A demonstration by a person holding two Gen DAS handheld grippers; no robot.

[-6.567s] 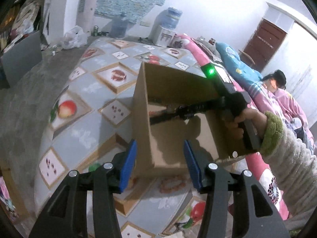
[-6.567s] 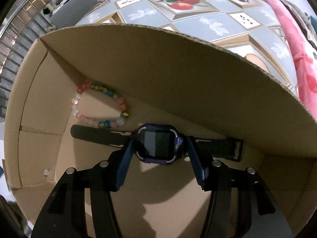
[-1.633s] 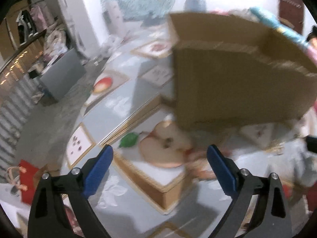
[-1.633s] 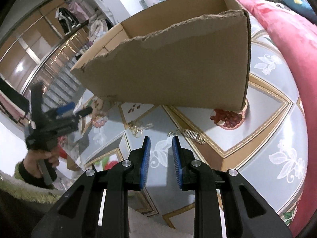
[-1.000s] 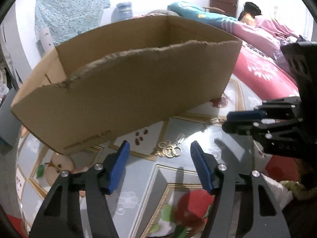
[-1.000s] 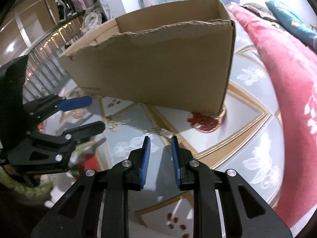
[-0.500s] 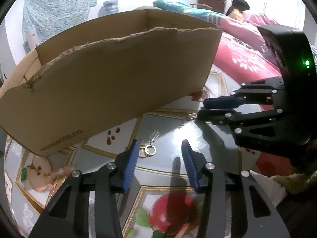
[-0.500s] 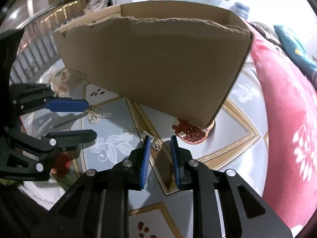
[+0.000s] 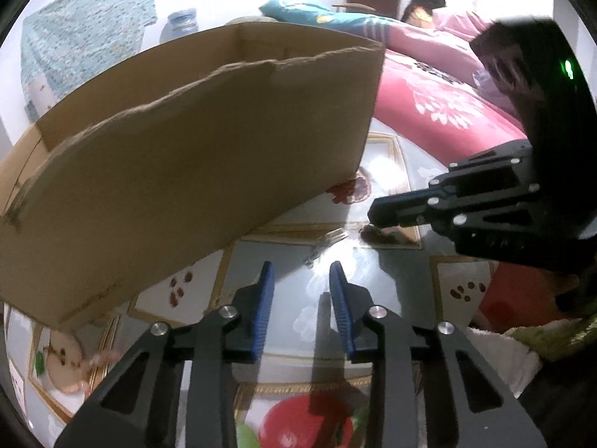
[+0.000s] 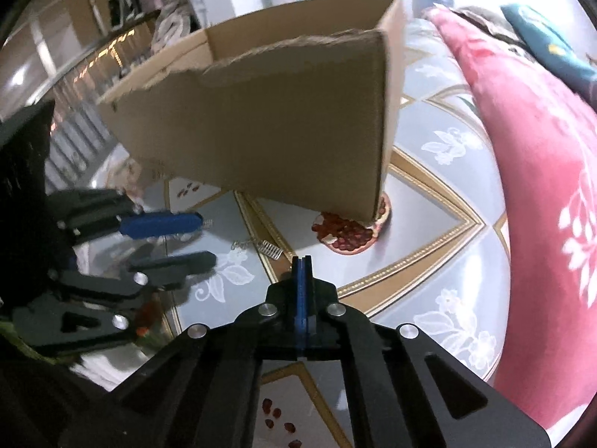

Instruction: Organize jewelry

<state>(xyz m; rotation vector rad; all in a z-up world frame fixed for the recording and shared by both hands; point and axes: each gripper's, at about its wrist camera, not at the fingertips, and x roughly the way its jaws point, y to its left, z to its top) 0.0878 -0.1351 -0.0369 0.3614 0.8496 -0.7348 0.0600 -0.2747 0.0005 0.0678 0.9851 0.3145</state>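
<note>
The piece in play is a small silvery chain ornament (image 10: 257, 247) — a thin linked run ending in a little comb-like bar — lying flat on the table (image 10: 440, 224), on its fruit-printed cloth, just in front of the cardboard box (image 10: 283, 119). From the right wrist view it sits at about eleven o'clock from the right hand-held gripper (image 10: 301, 261), near but apart from it. It looks very light and limp along the chain, stiff only at the bar, and the glossy cloth would probably let it skate away if nudged. The bar end seems the best place to pinch; the chain alone could slip through the pads. Its long axis runs roughly from nine to three o'clock in that view, bar end toward three, tilted slightly down.

The right hand-held gripper's jaws have just been closing and are now pressed together with nothing between them. The left hand-held gripper (image 9: 301, 274) has also been narrowing; a gap remains, and nothing is visibly pinched. In its own view a blurred glint of metal (image 9: 326, 243) lies just beyond its tips at twelve o'clock — which piece it is cannot be told. Judging by the layout, the ornament has yet to go in the box.
</note>
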